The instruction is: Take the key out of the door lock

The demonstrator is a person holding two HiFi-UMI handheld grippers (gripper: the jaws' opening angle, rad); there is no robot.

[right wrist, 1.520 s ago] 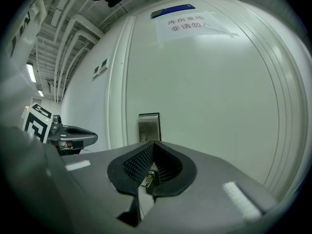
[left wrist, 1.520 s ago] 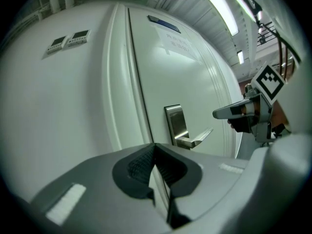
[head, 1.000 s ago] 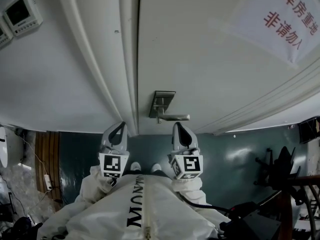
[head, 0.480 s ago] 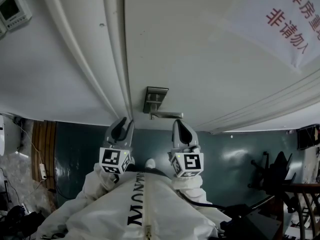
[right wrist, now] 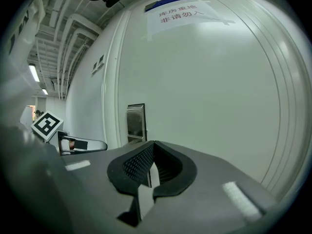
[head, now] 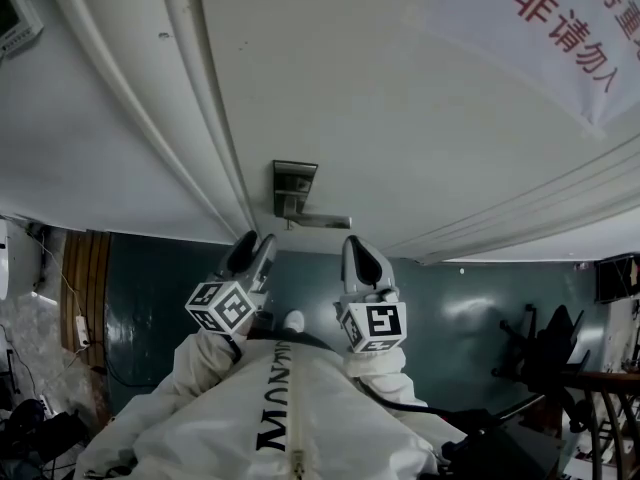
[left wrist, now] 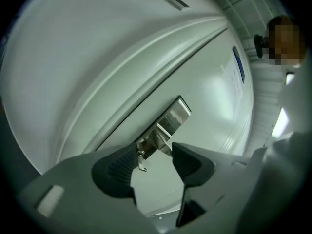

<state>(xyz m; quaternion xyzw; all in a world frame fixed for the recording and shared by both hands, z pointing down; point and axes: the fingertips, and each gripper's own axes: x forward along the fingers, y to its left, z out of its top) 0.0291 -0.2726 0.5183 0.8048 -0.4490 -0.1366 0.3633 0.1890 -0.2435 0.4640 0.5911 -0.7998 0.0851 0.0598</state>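
A steel lock plate [head: 295, 187] with a lever handle [head: 322, 220] sits on the white door [head: 400, 118]. In the left gripper view a small metal key [left wrist: 141, 161] hangs under the plate [left wrist: 171, 120], close to my left pad. My left gripper [left wrist: 155, 152] points at it from just below, with its jaws opening and no pad pressing on the key. In the head view this gripper [head: 255, 245] tilts up towards the handle. My right gripper [head: 357, 250] hangs beside it, lower right of the handle, shut on nothing [right wrist: 152, 147].
A paper sign with red characters [head: 565, 18] is taped high on the door. The door frame [head: 190, 98] runs left of the lock, with a wall panel [head: 15, 13] beyond it. A dark chair [head: 545, 338] stands on the green floor at right.
The left gripper has swung up and right towards the lock, and its jaws have gone from shut to open. The right gripper has stayed where it was. The view has shifted along the door.
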